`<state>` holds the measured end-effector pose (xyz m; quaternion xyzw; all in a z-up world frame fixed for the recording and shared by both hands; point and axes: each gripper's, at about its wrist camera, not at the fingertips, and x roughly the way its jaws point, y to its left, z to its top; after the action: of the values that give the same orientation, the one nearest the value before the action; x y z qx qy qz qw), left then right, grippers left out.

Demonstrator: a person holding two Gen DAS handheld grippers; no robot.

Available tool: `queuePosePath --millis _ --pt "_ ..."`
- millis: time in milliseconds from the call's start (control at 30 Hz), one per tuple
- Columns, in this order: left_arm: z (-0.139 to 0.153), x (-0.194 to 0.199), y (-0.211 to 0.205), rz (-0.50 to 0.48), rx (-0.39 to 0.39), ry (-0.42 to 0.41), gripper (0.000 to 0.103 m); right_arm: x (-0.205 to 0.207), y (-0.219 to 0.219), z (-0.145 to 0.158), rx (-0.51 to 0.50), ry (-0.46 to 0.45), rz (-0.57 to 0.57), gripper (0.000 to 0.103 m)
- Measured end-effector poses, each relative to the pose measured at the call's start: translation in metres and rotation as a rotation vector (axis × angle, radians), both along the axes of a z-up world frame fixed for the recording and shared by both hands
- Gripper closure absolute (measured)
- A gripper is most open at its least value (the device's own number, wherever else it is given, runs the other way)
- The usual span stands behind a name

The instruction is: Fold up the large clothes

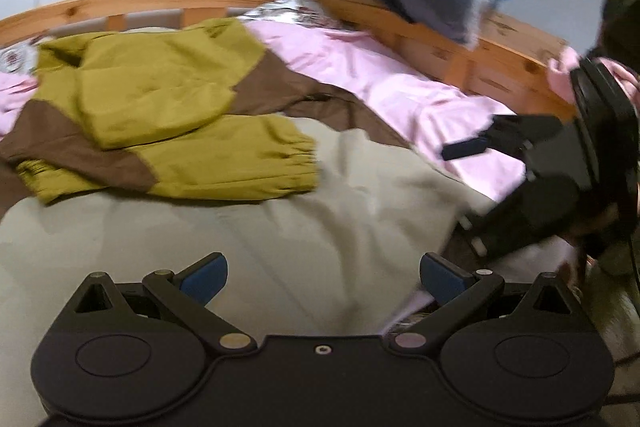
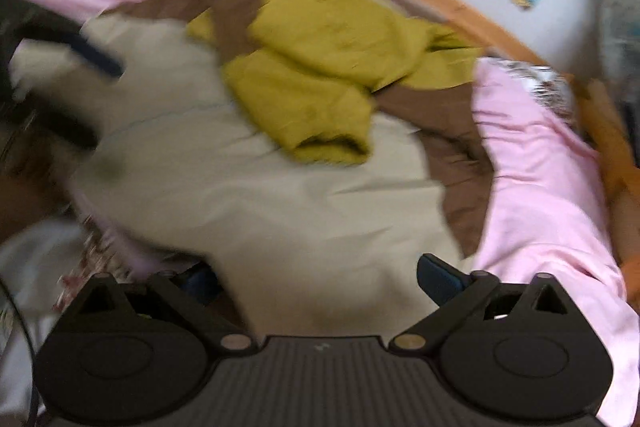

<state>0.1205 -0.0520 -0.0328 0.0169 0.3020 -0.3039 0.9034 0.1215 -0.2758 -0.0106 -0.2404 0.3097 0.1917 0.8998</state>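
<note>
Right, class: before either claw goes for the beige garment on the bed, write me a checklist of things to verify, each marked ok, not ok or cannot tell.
1. Left claw open with nothing between its pads: ok.
2. Right claw open: ok. Empty: cannot tell, since beige cloth covers its left pad.
3. Beige garment spread flat: ok.
4. Beige garment free of other clothes: not ok, the olive and brown jacket lies across its far part.
5. Hem to grasp located: cannot tell, both views are blurred.
</note>
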Motion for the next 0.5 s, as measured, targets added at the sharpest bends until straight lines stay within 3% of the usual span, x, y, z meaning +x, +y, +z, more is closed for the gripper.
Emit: queuePosePath --millis 67,100,167,233,433,500 --pt "-0.002 -0.001 -0.011 -0.042 0.008 0.0 0.001 0.002 -0.008 0.007 0.084 0.009 -0.008 0.035" --pt "-0.002 -0.001 -0.018 -0.061 0.02 -0.003 0.001 0.003 -0.009 0.009 0.115 0.015 -0.01 0.042" --pt "-0.004 -0.002 -0.03 -0.086 0.062 -0.014 0.001 0.004 -0.01 0.011 0.147 0.011 -0.006 0.07" --pt "-0.007 0.0 -0.039 -0.076 0.112 -0.018 0.001 0.003 -0.01 0.015 0.185 0.0 -0.005 0.084" --pt "-0.008 0.011 -0.033 0.07 0.17 -0.011 0.011 0.014 -0.016 0.027 0.336 -0.048 -0.057 0.095" --pt "-0.005 0.013 -0.023 0.108 0.196 -0.014 0.02 0.018 -0.021 0.032 0.386 -0.068 -0.093 0.096"
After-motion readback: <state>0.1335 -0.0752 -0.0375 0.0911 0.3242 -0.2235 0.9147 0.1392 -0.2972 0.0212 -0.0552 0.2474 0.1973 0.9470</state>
